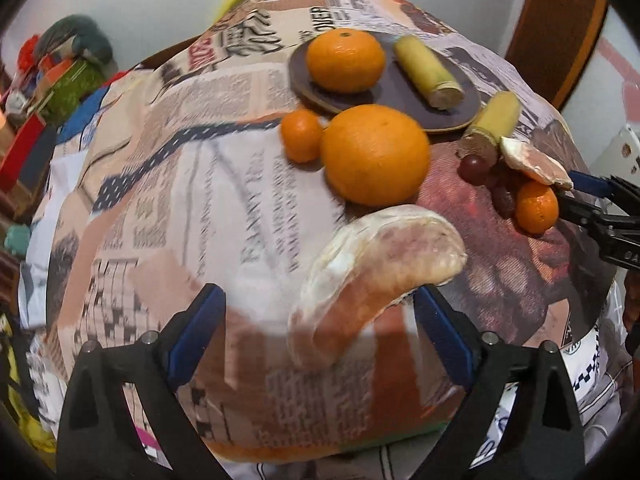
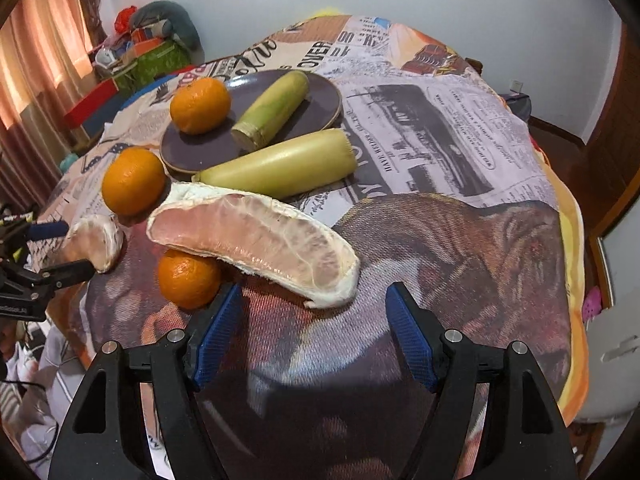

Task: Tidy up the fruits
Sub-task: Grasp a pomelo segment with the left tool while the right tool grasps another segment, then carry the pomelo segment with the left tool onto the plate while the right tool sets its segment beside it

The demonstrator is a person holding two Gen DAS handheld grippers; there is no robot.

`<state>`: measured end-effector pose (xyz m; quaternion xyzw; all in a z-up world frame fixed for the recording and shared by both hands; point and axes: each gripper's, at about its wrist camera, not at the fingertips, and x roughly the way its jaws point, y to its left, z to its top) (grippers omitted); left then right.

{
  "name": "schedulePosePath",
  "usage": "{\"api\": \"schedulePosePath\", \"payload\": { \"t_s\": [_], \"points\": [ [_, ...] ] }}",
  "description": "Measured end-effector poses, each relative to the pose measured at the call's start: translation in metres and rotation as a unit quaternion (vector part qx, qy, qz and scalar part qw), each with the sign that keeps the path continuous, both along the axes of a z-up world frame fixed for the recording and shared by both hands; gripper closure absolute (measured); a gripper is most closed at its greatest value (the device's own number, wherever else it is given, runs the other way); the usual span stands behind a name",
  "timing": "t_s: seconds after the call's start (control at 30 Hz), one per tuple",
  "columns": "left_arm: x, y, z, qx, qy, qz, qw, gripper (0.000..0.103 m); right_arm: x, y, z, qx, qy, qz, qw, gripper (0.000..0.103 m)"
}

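Newsprint-patterned cloth (image 2: 420,120) under the plate (image 2: 320,92) reads "OVER"

A newspaper-print blanket (image 2: 440,128) covered the bed. Colourful boxes and a grey plush toy (image 2: 168,20) were piled beside pink curtains (image 2: 44,48).

- Grapes (image 1: 476,168) beside the plate (image 1: 404,92) are partly hidden by a pomelo segment (image 1: 536,164).
- Clutter (image 1: 60,80) left of the plate is blurred.
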<state>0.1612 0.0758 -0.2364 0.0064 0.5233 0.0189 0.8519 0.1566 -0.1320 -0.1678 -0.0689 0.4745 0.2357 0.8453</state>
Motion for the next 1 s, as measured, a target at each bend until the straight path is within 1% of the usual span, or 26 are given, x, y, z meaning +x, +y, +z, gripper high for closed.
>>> {"api": "schedulePosePath", "payload": {
  "t_s": [0.17, 0.33, 0.4, 0.43, 0.47, 0.57, 0.63, 0.7, 0.73, 0.77, 0.9, 1.0],
  "points": [
    [0.013, -0.008, -0.003, -0.014, -0.010, -0.019, 0.9997, 0.006, 0.006, 0.007, 0.003, -0.003, -0.012, 0.012, 1.000, 0.032],
    [0.016, -0.010, -0.005, -0.024, -0.026, -0.023, 0.9991, 0.006, 0.007, 0.017, 0.002, -0.013, -0.026, 0.028, 0.999, 0.032],
    [0.014, -0.011, -0.004, -0.026, -0.029, -0.026, 0.9989, 0.012, 0.009, 0.019, 0.001, -0.012, -0.027, 0.032, 0.999, 0.032],
    [0.013, -0.011, -0.003, -0.028, -0.030, -0.030, 0.9987, 0.014, 0.008, 0.019, 0.001, -0.008, -0.028, 0.035, 0.999, 0.036],
    [0.011, -0.011, -0.002, -0.032, -0.031, -0.033, 0.9985, 0.019, 0.009, 0.019, 0.001, -0.008, -0.029, 0.035, 0.999, 0.036],
    [0.004, -0.009, 0.001, -0.037, -0.031, -0.034, 0.9982, 0.032, 0.007, 0.014, 0.002, -0.002, -0.029, 0.033, 0.999, 0.046],
    [-0.001, -0.006, 0.001, -0.042, -0.032, -0.032, 0.9981, 0.038, 0.005, 0.006, 0.003, 0.010, -0.020, 0.029, 0.999, 0.057],
    [-0.006, -0.005, 0.002, -0.045, -0.031, -0.028, 0.9981, 0.046, 0.004, 0.001, 0.004, 0.018, -0.013, 0.023, 0.999, 0.062],
    [-0.008, -0.005, 0.003, -0.045, -0.030, -0.026, 0.9982, 0.049, 0.002, -0.004, 0.005, 0.023, -0.010, 0.019, 1.000, 0.066],
    [-0.010, -0.005, 0.003, -0.045, -0.029, -0.023, 0.9983, 0.053, 0.000, -0.005, 0.005, 0.025, -0.009, 0.017, 1.000, 0.067],
    [-0.016, -0.006, 0.004, -0.062, -0.024, -0.016, 0.9977, 0.054, -0.009, -0.015, 0.009, 0.036, 0.002, 0.007, 0.999, 0.071],
    [-0.020, -0.012, 0.005, -0.076, -0.018, -0.021, 0.9967, 0.054, -0.017, -0.022, 0.012, 0.045, 0.010, 0.002, 0.999, 0.074]
  ]
}}
